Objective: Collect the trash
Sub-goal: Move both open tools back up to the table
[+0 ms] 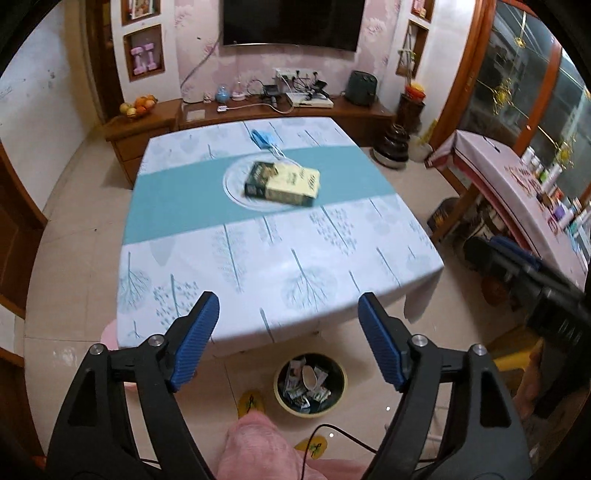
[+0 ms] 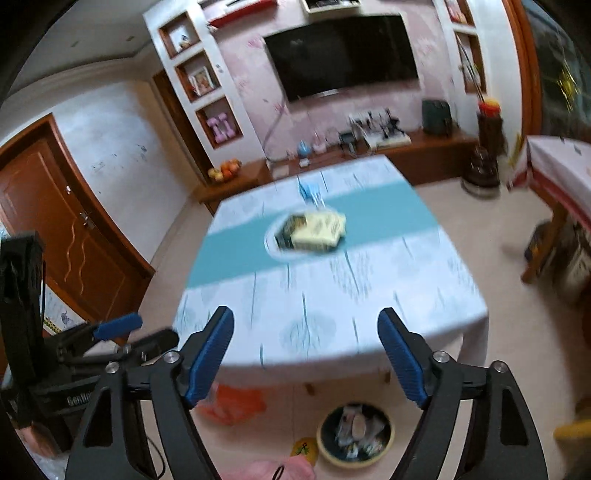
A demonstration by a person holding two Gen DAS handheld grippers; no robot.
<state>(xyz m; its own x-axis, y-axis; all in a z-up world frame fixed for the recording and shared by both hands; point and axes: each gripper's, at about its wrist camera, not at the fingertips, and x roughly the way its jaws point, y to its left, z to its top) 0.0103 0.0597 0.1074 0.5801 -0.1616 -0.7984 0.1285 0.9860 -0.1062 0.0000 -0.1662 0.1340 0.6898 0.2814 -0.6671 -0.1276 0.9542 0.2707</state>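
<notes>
A green and cream carton (image 1: 282, 183) (image 2: 313, 231) lies on a clear plate (image 1: 236, 188) (image 2: 271, 240) in the teal band of the table (image 1: 280, 273) (image 2: 332, 314). Behind it rests a blue face mask (image 1: 263, 138) (image 2: 308, 191). On the floor under the table's near edge stands a round bin (image 1: 311, 384) (image 2: 355, 435) holding several wrappers. My left gripper (image 1: 288, 308) is open and empty, high above the near table edge. My right gripper (image 2: 306, 325) is open too, nothing between its blue pads. The right gripper's body (image 1: 532, 291) shows at the left wrist view's right side.
A wooden TV bench (image 1: 280, 110) with cables and small devices runs along the far wall under a television (image 1: 291, 22). A second covered table (image 1: 517, 184) with bottles stands at right. A brown door (image 2: 55, 229) is at left. Yellow slippers (image 1: 251, 400) and a pink trouser leg (image 1: 258, 443) lie below me.
</notes>
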